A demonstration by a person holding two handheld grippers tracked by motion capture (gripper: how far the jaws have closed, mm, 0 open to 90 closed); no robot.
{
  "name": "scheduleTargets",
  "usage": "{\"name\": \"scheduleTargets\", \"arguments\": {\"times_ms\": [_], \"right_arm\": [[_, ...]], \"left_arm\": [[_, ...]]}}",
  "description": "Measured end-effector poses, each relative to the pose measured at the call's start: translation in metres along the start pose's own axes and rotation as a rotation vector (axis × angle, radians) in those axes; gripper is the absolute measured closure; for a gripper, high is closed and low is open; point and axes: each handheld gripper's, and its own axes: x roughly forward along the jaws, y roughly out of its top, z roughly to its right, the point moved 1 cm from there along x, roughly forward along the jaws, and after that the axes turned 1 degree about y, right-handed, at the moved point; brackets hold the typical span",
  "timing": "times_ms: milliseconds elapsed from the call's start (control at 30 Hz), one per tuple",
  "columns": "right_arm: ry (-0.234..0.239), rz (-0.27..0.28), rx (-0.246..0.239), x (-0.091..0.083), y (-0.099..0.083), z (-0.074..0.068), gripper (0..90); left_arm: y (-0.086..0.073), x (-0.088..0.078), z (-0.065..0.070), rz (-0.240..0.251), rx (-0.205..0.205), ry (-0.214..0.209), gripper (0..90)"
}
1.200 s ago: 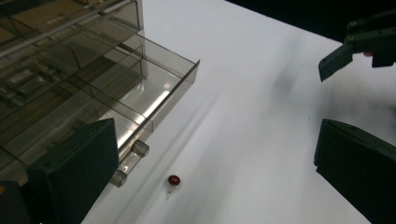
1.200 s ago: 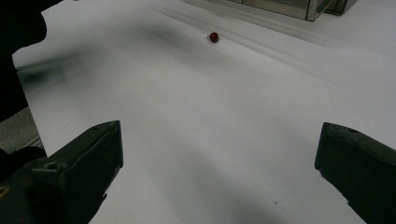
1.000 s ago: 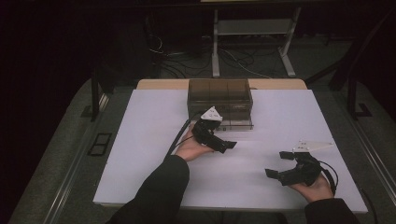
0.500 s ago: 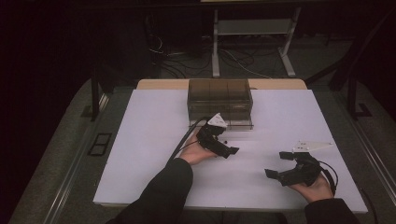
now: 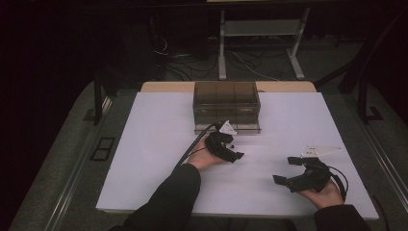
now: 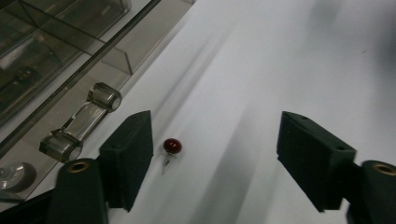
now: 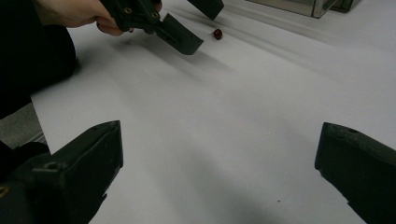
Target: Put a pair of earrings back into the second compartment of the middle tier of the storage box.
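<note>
Left gripper (image 5: 232,150) jaws wide, empty, beside red pin (image 6: 171,146) | right gripper (image 5: 288,171) wide, empty, low

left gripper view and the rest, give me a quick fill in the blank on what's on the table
1. The small bead on the white table is ____ in colour.
2. The left gripper has its fingers ____, the bead lying near one of them.
3. The bead lies just in front of the smoky clear ____.
4. The right gripper holds ____.

Missing words: red; open; box; nothing
</note>
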Motion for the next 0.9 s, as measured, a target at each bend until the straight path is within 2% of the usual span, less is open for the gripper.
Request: {"name": "scheduleTargets", "arguments": {"times_ms": [33, 100, 133, 200, 333, 467, 567, 700, 733, 900], "right_arm": [[0.000, 0.000, 0.000, 0.000, 0.000, 0.000, 0.5], [0.001, -0.001, 0.001, 0.000, 0.000, 0.000, 0.5], [0.001, -0.001, 0.001, 0.000, 0.000, 0.000, 0.5], [0.002, -0.001, 0.001, 0.000, 0.000, 0.000, 0.5], [0.003, -0.003, 0.000, 0.000, 0.000, 0.001, 0.5], [0.004, -0.005, -0.001, 0.000, 0.000, 0.001, 0.5], [0.005, -0.005, -0.001, 0.000, 0.000, 0.001, 0.5], [0.005, -0.004, -0.001, -0.001, 0.000, 0.001, 0.5], [0.005, -0.003, -0.002, -0.001, 0.000, 0.001, 0.5], [0.005, -0.001, 0.000, -0.001, 0.000, 0.001, 0.5]], "left_arm": [[-0.001, 0.001, -0.002, -0.012, 0.015, 0.001, 29.2], [-0.001, 0.003, -0.002, -0.005, 0.002, 0.013, 31.5], [-0.002, 0.004, -0.004, -0.018, 0.016, 0.017, 32.8], [-0.003, 0.006, -0.006, -0.022, 0.013, 0.033, 35.6], [-0.005, 0.009, -0.009, -0.018, 0.006, 0.050, 45.0], [-0.005, 0.009, -0.011, -0.012, 0.015, 0.060, 55.3], [-0.006, 0.009, -0.013, -0.027, 0.030, 0.071, 63.6], [-0.007, 0.011, -0.015, -0.011, -0.009, 0.069, 74.8], [-0.007, 0.011, -0.017, -0.011, 0.003, 0.067, 77.3], [-0.006, 0.010, -0.019, -0.013, -0.013, 0.057, 78.5]]}}
